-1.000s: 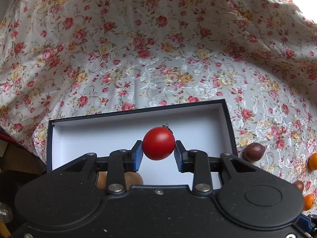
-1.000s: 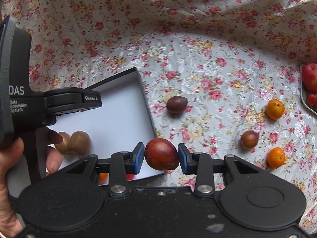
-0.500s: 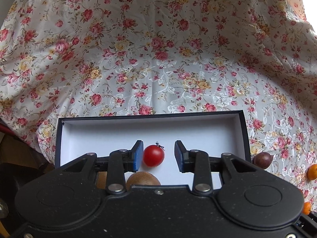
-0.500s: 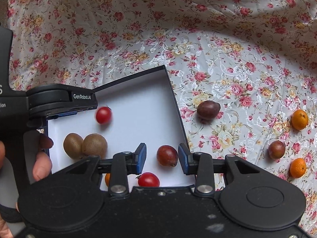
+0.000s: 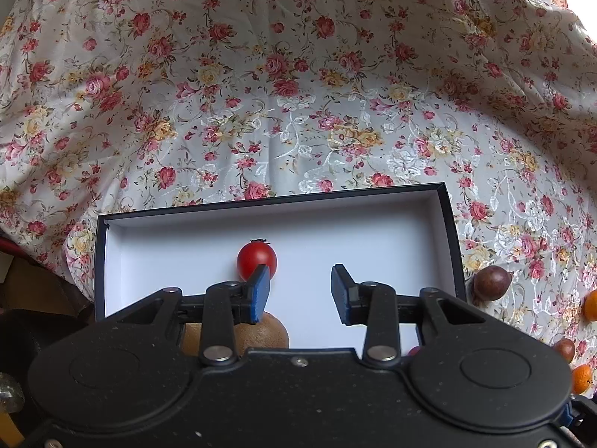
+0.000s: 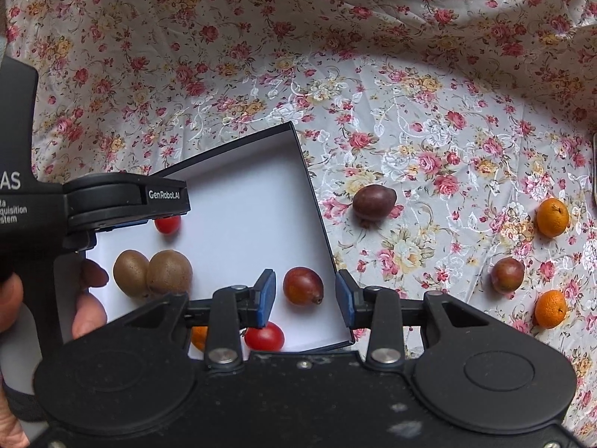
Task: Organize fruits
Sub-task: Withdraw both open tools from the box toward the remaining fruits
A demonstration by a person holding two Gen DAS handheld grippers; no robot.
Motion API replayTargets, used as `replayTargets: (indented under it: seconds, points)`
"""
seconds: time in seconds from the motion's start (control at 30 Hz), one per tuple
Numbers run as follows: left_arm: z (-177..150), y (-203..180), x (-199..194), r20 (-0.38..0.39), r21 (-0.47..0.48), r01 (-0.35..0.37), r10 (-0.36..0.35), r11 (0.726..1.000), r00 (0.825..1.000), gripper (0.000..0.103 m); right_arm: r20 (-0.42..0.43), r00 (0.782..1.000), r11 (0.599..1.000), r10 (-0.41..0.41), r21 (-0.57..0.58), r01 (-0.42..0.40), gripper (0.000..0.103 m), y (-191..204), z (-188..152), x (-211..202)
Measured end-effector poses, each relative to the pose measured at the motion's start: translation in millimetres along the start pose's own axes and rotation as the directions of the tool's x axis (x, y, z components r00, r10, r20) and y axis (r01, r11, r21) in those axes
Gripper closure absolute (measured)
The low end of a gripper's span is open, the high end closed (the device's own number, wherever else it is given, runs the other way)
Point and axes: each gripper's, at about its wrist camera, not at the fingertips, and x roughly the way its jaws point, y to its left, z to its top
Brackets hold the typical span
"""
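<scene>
A black box with a white inside [image 5: 449, 224] [image 6: 311, 194] lies on the floral cloth. My left gripper [image 5: 300, 293] hangs above it, jaws opening and nothing between them. A red cherry tomato [image 5: 256, 259] [image 6: 168, 224] rests on the box floor below, free of the pads. My right gripper [image 6: 306, 298] stands open above a dark red plum [image 6: 303, 285] that lies loose in the box. Two brown kiwis [image 6: 153, 272] [image 5: 261, 332], a second red tomato [image 6: 265, 337] and an orange fruit [image 6: 199, 336] also lie in the box.
On the cloth right of the box lie a dark purple fruit [image 6: 374, 201] [image 5: 491, 283], a smaller reddish one [image 6: 507, 274], and two oranges [image 6: 552, 217] [image 6: 550, 308]. A person's hand [image 6: 86, 298] holds the left gripper's handle [image 6: 22, 201].
The left gripper let go of the cherry tomato, which dropped onto the box floor, and its jaws widened. The right gripper released the dark red plum into the box.
</scene>
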Motion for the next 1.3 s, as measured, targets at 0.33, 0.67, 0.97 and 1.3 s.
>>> replayTargets:
  seconds: [0.33,0.67,0.97,1.3]
  points:
    - [-0.9,-17.3,-4.0,-0.007,0.025,0.009,-0.009,1.000,1.000,0.056,-0.030,1.000,1.000,-0.008,0.026,0.008,0.064,-13.5,-3.5,0.2]
    - [-5.3,-47.2,-12.0,-0.003,0.075,0.032,-0.032,0.997,0.999,0.056,-0.068,0.996,0.992,-0.055,0.107,0.062,0.064,-50.7,-4.5,-2.3]
    - [-12.2,-78.7,-16.8,-0.006,0.122,0.052,-0.052,0.991,0.999,0.056,-0.098,0.991,0.974,-0.094,0.196,0.112,0.064,-94.1,-8.7,-7.6]
    - [-30.4,-129.2,-21.1,-0.019,0.224,0.080,-0.078,0.971,0.997,0.056,-0.110,0.987,0.950,-0.119,0.276,0.145,0.064,-140.3,-19.5,-20.6]
